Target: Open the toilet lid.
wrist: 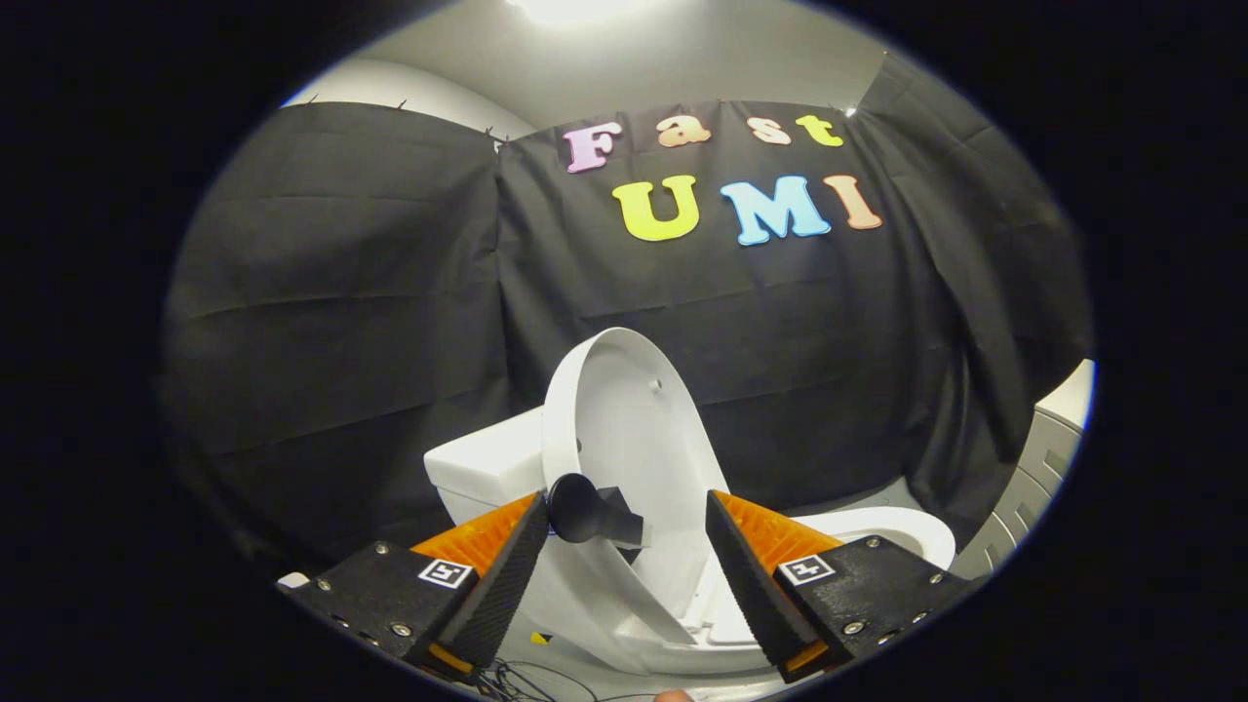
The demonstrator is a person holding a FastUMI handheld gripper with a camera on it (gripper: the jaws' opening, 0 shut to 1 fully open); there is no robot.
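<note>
Wall: black cloth [331, 322] hangs behind everything, with a bright lamp [575, 8] on the ceiling above it.
Tank: the white tank [483, 473] sits at the back left of the toilet, partly hidden by the lid.
Knob: a dark round knob [585, 509] sticks out from the lid, just beside the tip of the left finger. I cannot tell if the finger touches it.
Lid: the white lid [624, 429] is up. It stands almost straight, leaning a bit back toward the tank and the cloth. Its lower part shows between the two fingers.
Gripper: the gripper [629, 517] is wide apart. The fingers hold nothing. The lid and knob sit in the gap, closer to the left finger.
Bowl: the white bowl rim [902, 526] shows low down, behind the right finger.
Cabinet: a grey cabinet [1033, 487] with drawers stands far right, next to the cloth.
Floor: thin dark wires [526, 678] lie on the floor below the toilet.
</note>
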